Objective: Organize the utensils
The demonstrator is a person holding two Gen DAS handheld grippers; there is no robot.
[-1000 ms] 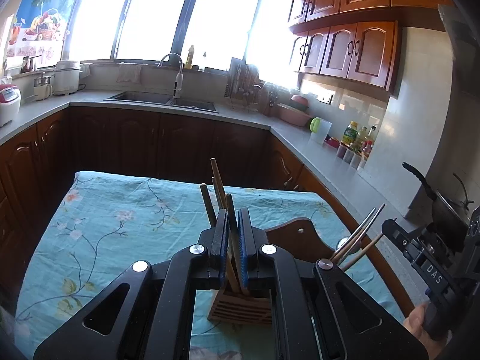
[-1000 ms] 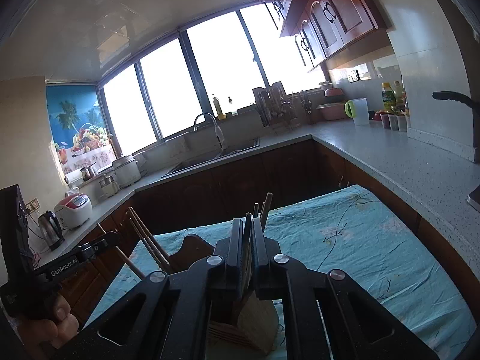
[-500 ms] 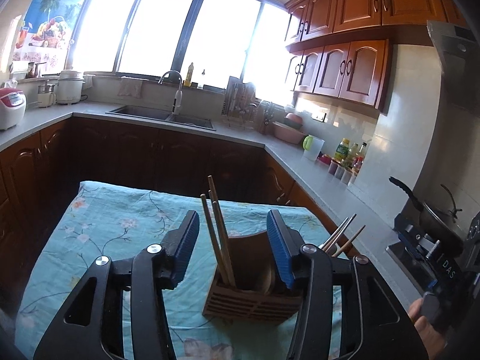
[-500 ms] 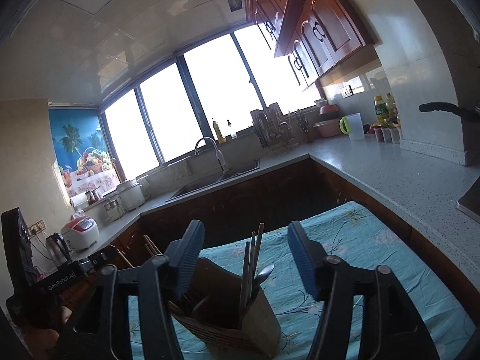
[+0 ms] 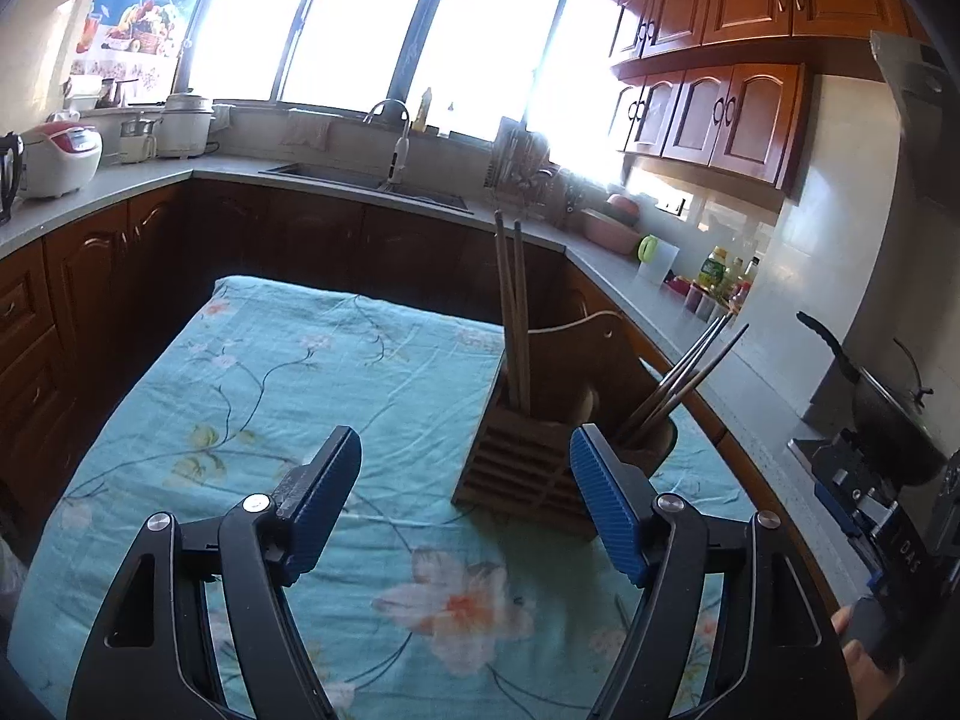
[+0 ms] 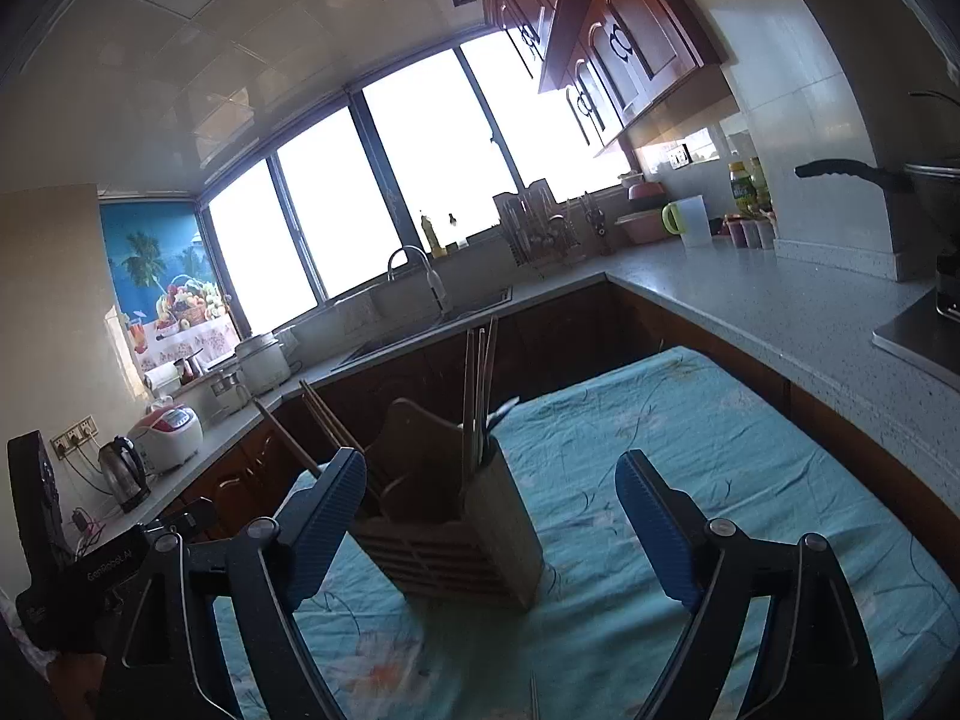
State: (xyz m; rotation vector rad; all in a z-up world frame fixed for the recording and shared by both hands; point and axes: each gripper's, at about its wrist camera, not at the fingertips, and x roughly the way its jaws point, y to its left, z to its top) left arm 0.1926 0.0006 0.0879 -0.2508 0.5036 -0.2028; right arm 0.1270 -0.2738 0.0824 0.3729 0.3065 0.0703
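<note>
Both the left gripper (image 5: 465,507) and right gripper (image 6: 492,531) hang spread and empty over the floral turquoise tablecloth (image 5: 258,384), short of the slatted wooden utensil holder (image 5: 528,468); I'd back away level, sparing its upright brown chopsticks (image 5: 513,312).

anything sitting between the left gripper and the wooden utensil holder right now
Nothing visible does. The left gripper is open and empty, and only bare floral tablecloth lies between its fingertips and the wooden utensil holder, which stands ahead toward the right finger, chopsticks upright inside.
</note>
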